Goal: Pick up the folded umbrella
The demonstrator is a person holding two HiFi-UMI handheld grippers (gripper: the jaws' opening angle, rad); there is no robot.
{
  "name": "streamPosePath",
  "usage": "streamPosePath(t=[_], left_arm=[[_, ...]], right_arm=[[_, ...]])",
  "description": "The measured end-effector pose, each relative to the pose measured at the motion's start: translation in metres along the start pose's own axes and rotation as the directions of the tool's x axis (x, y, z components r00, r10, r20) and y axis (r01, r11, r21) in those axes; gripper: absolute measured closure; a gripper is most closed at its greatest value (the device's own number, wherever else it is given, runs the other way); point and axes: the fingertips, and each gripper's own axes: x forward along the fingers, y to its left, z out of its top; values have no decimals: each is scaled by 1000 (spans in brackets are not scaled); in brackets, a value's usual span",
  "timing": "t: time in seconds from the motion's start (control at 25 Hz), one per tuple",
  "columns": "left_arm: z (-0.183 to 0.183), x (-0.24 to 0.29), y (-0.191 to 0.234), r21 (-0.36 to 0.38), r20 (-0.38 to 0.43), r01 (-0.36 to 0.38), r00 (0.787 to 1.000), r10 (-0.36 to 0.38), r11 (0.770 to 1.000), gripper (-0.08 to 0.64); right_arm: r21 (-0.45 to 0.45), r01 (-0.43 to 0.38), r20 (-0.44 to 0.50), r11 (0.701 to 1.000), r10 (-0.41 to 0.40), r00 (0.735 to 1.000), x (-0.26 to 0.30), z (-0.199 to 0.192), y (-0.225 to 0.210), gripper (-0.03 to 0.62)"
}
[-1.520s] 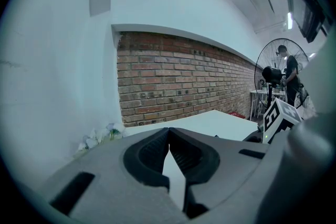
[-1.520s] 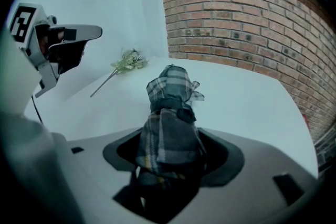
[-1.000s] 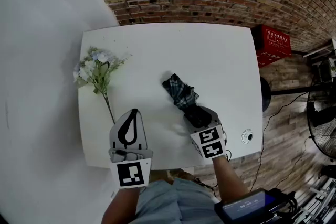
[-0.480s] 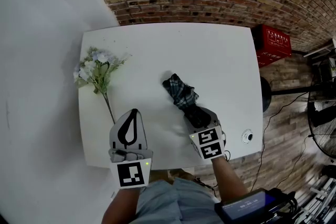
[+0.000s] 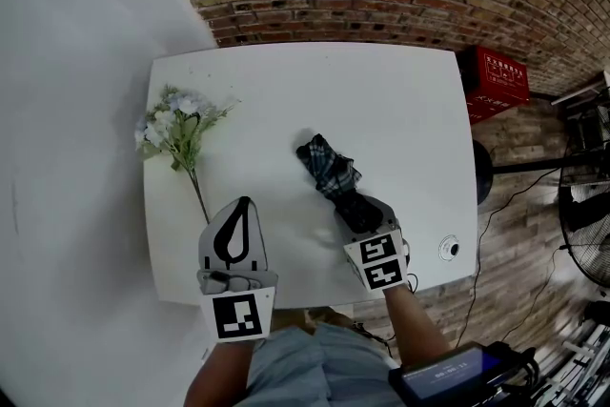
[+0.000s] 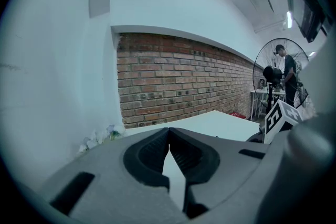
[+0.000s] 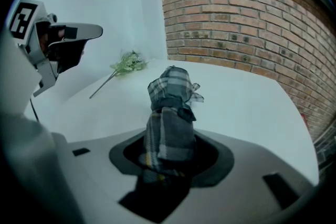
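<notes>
The folded umbrella [image 5: 329, 169], dark plaid fabric, lies on the white table [image 5: 400, 100] right of centre, pointing away from me. My right gripper [image 5: 360, 210] sits over its near end. In the right gripper view the umbrella [image 7: 170, 97] fills the gap between the jaws of the right gripper [image 7: 169, 139]; the jaws are closing and press on its sides. It still rests on the table. My left gripper [image 5: 243, 203] hovers near the table's front edge, left of the umbrella, and in the left gripper view the left gripper [image 6: 168, 131] has its tips together, empty.
A bunch of pale artificial flowers [image 5: 176, 124] lies at the table's left side. A small round fitting [image 5: 449, 248] sits at the front right corner. Beyond the table stand a brick wall, a red crate [image 5: 496, 81] and a floor fan [image 5: 586, 224].
Both hands have stayed in place. The right gripper's jaws have drawn slightly closer round the umbrella's near end.
</notes>
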Motion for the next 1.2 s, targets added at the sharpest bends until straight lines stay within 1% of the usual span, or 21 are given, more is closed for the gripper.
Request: streamPosePath(t=[0.48,1.2], left_arm=[[2,-3,1,-1,7,5,1000,-5,1000,552],[16,-14,5,13,26,-8,1000,8,1000,552]], right_arm=[[11,16,11,1000,-16,1000,0,3,1,403],[8,38,69,999,-38,997,-12,22,-1,407]])
